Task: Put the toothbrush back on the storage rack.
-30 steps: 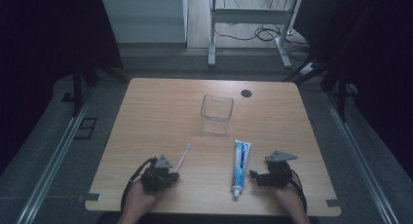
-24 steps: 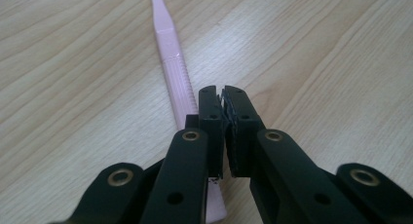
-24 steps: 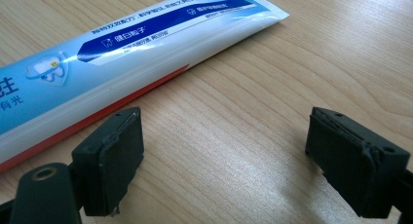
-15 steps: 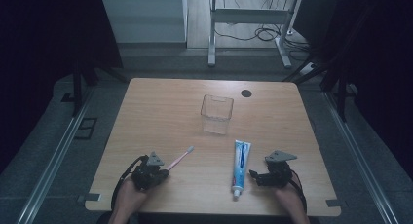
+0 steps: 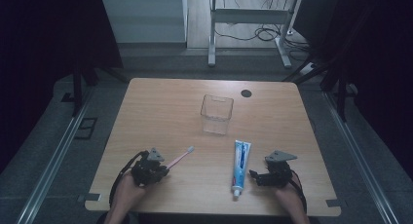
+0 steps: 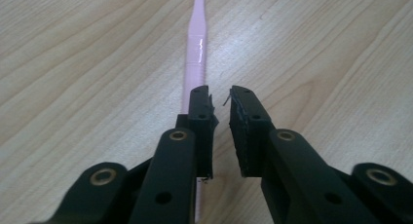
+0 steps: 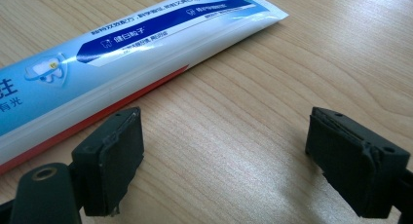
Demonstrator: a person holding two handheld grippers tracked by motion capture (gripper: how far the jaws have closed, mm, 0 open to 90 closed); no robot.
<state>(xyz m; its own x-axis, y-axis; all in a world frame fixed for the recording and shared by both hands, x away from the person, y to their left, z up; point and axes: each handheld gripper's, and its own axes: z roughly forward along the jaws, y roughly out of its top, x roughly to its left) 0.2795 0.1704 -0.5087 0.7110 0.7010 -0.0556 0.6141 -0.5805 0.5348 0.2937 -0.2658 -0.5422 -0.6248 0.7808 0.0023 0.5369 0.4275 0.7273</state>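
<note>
The person sits at the wooden table (image 5: 160, 112) with a gripper in each hand, and the work seems to concern the pink toothbrush (image 5: 179, 157), which lies flat on the wood in front of the left gripper (image 5: 163, 170), its head pointing toward the clear plastic cup (image 5: 216, 114) further up the table. What could go wrong here, I think, is that the thin handle slips away: in the left gripper view the handle (image 6: 196, 53) runs under the left-hand jaw and not through the gap between the two jaws, so if they close from this position they may catch only air or push the brush sideways over the smooth wood. A brush taken near its end could also swing down and miss the narrow cup. The jaws of the left gripper (image 6: 221, 112) have just been opening a little; they now stand a small slit apart, with nothing pinched between them, and the one jaw sits on or just above the handle, I cannot tell which. The right gripper (image 7: 224, 151) is spread wide over bare wood and holds nothing, and the blue and white toothpaste tube (image 7: 122, 44) lies just beside one of its jaws, apart from the pad.
</note>
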